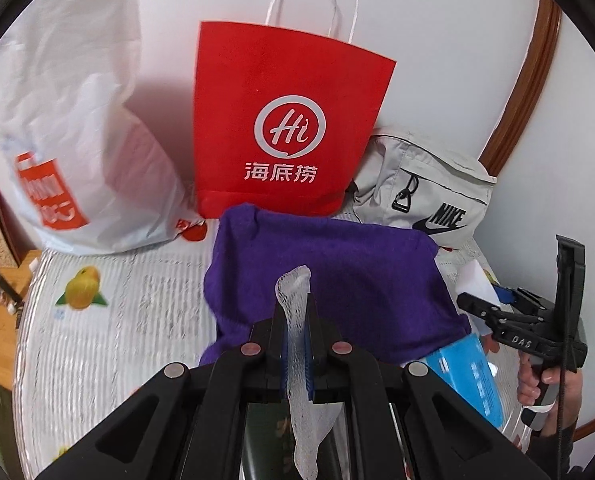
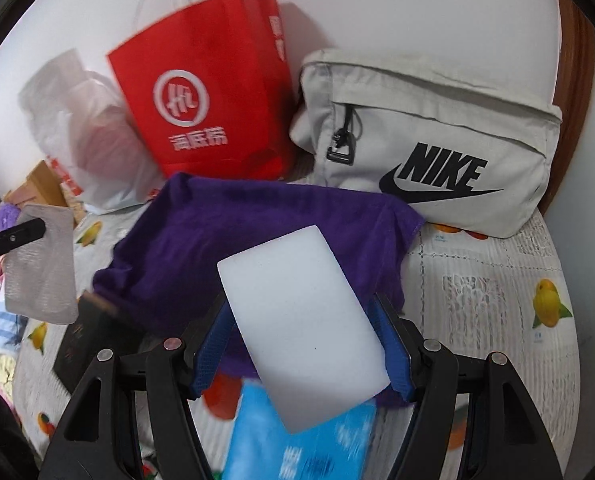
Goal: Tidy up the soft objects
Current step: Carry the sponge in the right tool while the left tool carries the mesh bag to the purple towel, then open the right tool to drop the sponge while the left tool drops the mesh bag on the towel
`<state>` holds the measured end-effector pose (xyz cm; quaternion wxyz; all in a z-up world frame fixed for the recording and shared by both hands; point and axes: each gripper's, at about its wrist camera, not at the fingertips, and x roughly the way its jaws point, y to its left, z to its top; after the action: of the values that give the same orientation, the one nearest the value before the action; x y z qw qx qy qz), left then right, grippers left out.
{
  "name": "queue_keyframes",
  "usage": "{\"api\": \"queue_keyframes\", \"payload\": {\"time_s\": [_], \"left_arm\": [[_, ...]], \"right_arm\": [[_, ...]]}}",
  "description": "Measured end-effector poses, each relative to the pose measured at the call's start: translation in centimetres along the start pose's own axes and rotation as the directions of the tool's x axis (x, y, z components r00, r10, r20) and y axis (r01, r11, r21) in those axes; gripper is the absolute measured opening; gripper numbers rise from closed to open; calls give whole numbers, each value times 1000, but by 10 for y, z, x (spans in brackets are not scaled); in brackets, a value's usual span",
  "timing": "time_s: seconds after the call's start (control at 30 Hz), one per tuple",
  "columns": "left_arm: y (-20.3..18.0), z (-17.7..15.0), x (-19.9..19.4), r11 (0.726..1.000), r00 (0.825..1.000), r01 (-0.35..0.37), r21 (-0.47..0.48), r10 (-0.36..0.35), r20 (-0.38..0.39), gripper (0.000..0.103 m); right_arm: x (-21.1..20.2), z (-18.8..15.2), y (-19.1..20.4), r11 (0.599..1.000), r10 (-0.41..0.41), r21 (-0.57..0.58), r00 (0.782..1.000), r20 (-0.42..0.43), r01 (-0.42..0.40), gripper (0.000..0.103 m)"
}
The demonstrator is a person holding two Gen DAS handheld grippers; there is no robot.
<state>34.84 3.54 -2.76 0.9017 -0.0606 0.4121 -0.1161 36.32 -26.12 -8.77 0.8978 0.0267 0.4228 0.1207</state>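
The left gripper was clamped on a white mesh cloth that hung above the crumpled purple towel. The right gripper pinched a white rectangular foam sponge over the towel's near edge, above a blue packet on the fruit-print table cover.

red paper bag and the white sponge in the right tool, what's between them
The purple cloth lies between the red paper bag and the white sponge, seen in the right wrist view.
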Motion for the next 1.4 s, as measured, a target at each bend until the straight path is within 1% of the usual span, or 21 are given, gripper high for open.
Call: {"api": "queue_keyframes", "payload": {"time_s": [0.13, 0.23, 0.33, 0.5, 0.57, 0.67, 0.83, 0.93, 1.03, 1.07, 1.1, 1.13, 1.17, 1.23, 1.27, 1.3, 1.4], "left_arm": [[1, 18, 27, 1000, 1000, -4, 18, 4, -11, 6], [5, 27, 54, 1000, 999, -10, 16, 11, -45, 6], [6, 34, 75, 1000, 998, -3, 16, 4, -68, 6], [2, 41, 108, 999, 996, -2, 45, 6, -91, 6], [1, 43, 123, 998, 994, 0, 60, 7, -109, 6], [2, 47, 143, 998, 991, 17, 52, -9, -134, 6], [2, 50, 161, 997, 990, -16, 79, 27, -139, 6], [4, 51, 168, 996, 988, -33, 83, 45, -147, 7], [4, 52, 173, 994, 987, -67, 92, 79, -140, 7], [4, 52, 174, 993, 986, -71, 94, 84, -142, 9], [3, 52, 175, 992, 985, -73, 98, 87, -147, 14], [1, 52, 176, 991, 984, -80, 103, 95, -151, 24], [0, 52, 176, 989, 982, -94, 111, 111, -153, 30], [-1, 52, 173, 986, 981, -113, 121, 131, -146, 56], [-1, 52, 171, 984, 979, -128, 121, 145, -141, 61], [-1, 52, 167, 983, 979, -141, 114, 156, -131, 63], [6, 51, 156, 983, 979, -150, 107, 163, -122, 63]], "right_arm": [[25, 5, -2, 1000, -1, -16, 999, -36, 0, 67], [40, 5, -2, 1000, -7, -26, 998, -64, 5, 67], [50, 6, -2, 999, -10, -39, 997, -81, 7, 67], [70, 7, -1, 999, -8, -50, 989, -147, 1, 67], [76, 8, -3, 999, 5, -42, 986, -166, -12, 67], [84, 8, -5, 999, 5, -30, 981, -194, -11, 67], [91, 13, -6, 1000, 12, -23, 978, -207, -17, 68], [98, 17, -4, 999, 11, -27, 973, -229, -18, 69], [103, 20, -2, 999, -11, -35, 971, -240, 2, 70], [103, 22, -1, 999, -19, -44, 971, -237, 9, 73], [104, 24, 0, 999, -26, -53, 971, -238, 13, 73], [104, 24, 1, 998, -27, -57, 970, -240, 14, 73], [103, 25, 1, 998, -27, -57, 970, -240, 14, 75], [105, 26, 0, 999, -20, -47, 971, -239, 9, 80], [104, 27, 0, 999, -14, -41, 971, -239, 5, 81], [103, 28, 0, 999, -10, -36, 972, -234, 2, 81], [95, 30, 1, 1000, -2, -28, 976, -217, -4, 82]]}}
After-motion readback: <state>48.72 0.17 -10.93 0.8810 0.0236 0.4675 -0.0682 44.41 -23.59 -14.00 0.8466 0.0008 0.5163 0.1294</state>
